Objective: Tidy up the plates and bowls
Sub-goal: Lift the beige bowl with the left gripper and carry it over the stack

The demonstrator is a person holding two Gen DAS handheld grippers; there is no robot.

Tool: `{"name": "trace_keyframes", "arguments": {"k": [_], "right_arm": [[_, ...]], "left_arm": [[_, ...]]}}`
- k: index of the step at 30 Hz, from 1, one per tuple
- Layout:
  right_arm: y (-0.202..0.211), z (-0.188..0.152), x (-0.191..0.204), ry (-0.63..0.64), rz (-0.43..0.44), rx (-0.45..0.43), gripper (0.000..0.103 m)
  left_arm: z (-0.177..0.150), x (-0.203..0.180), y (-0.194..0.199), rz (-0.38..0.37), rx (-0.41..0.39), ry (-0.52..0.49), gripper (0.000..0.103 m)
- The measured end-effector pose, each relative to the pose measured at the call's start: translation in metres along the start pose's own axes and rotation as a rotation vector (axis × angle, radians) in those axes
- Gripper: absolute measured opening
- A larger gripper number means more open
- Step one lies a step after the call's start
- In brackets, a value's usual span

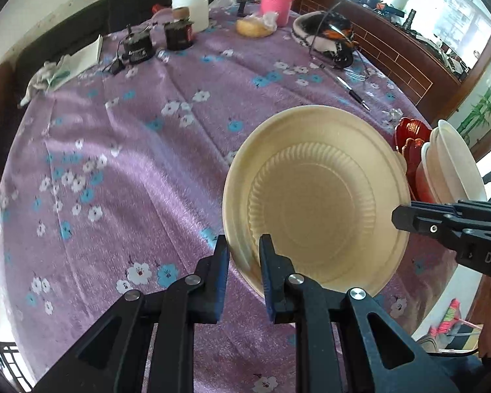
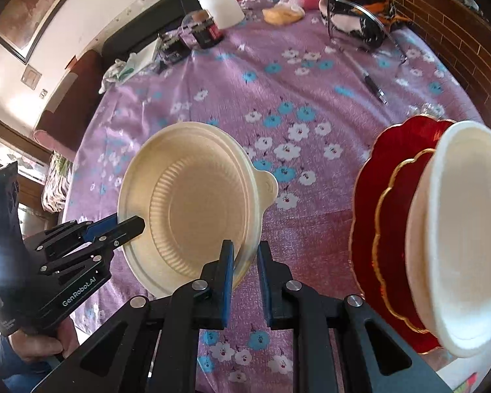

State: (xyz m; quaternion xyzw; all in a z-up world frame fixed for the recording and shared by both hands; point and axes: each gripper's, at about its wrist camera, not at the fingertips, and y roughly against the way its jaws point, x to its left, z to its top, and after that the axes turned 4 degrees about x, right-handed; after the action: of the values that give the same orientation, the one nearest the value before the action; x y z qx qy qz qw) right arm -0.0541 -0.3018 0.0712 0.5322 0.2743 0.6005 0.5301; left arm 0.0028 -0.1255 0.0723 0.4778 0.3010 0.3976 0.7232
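Note:
A cream disposable bowl [image 1: 311, 196] with a small tab handle is over the purple floral tablecloth [image 1: 131, 163]. My left gripper [image 1: 244, 252] is shut on its near-left rim, one finger inside and one outside. In the right wrist view my right gripper [image 2: 245, 258] clamps the same cream bowl [image 2: 193, 203] at its near-right rim. Each gripper shows in the other's view: the right gripper [image 1: 397, 219] and the left gripper [image 2: 137, 224]. To the right, red gold-edged plates [image 2: 366, 196] are stacked under a white bowl [image 2: 464, 229].
At the table's far side stand a white jar [image 1: 191, 6], a pink container [image 1: 276, 0], dark jars [image 1: 178, 34], a bagged bun [image 1: 253, 26] and a black-and-orange bundle [image 1: 327, 37]. A pen [image 1: 353, 91] lies beyond the bowl. A hand [image 2: 39, 347] holds the left gripper.

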Motion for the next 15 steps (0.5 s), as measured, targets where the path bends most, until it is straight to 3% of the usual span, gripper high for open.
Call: {"name": "trace_keyframes", "arguments": {"k": [15], "right_arm": [[0.073, -0.005, -0.027, -0.049, 0.012, -0.116, 0.016]], "left_arm": [[0.028, -0.054, 0.036, -0.037, -0.081, -0.1, 0.018]]}}
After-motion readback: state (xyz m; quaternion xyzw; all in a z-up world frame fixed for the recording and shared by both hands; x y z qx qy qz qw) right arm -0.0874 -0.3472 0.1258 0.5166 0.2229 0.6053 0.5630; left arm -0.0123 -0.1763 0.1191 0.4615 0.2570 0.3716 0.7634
